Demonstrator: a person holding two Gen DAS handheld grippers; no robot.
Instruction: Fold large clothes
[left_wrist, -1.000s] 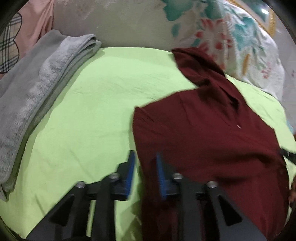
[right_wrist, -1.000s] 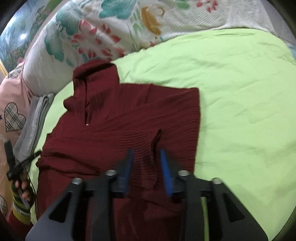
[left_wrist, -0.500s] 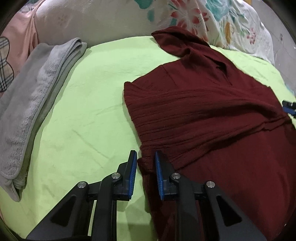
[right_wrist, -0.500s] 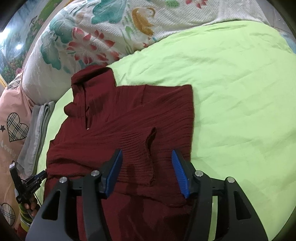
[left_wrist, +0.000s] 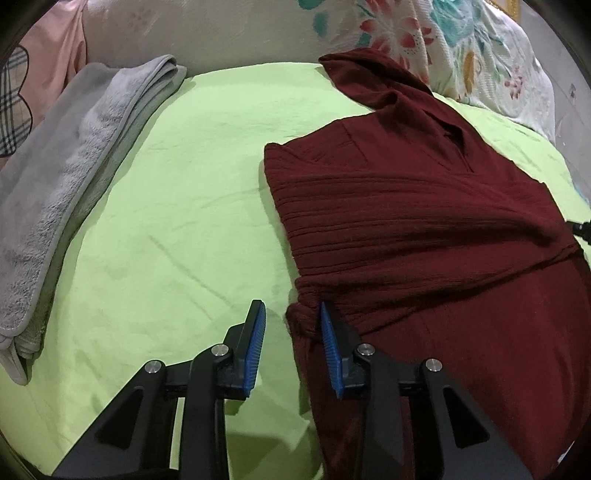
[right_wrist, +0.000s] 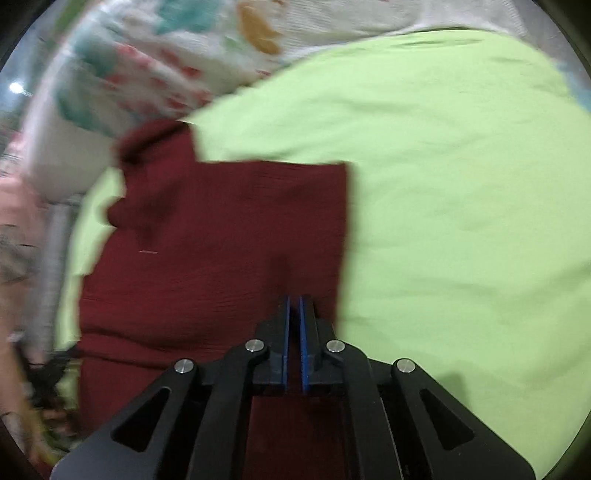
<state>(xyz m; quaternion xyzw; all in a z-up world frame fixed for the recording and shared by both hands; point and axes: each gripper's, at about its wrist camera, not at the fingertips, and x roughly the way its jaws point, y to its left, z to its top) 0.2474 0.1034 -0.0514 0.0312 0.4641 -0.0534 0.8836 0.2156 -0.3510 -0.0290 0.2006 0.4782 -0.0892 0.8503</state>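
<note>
Right wrist view blurred; maroon garment (left_wrist: 424, 229) cut off below.

Soft indoor light is falling evenly over the green sheet (left_wrist: 177, 206), casting only faint shadows beneath the black fingers (left_wrist: 255, 343). The left wrist view is staying sharp, while the right wrist view is smearing with motion blur. Both are bending and darkening toward their round edges.

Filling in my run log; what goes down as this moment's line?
left gripper: open at sweater edge | right gripper: shut, grip unclear | towel: folded
</note>
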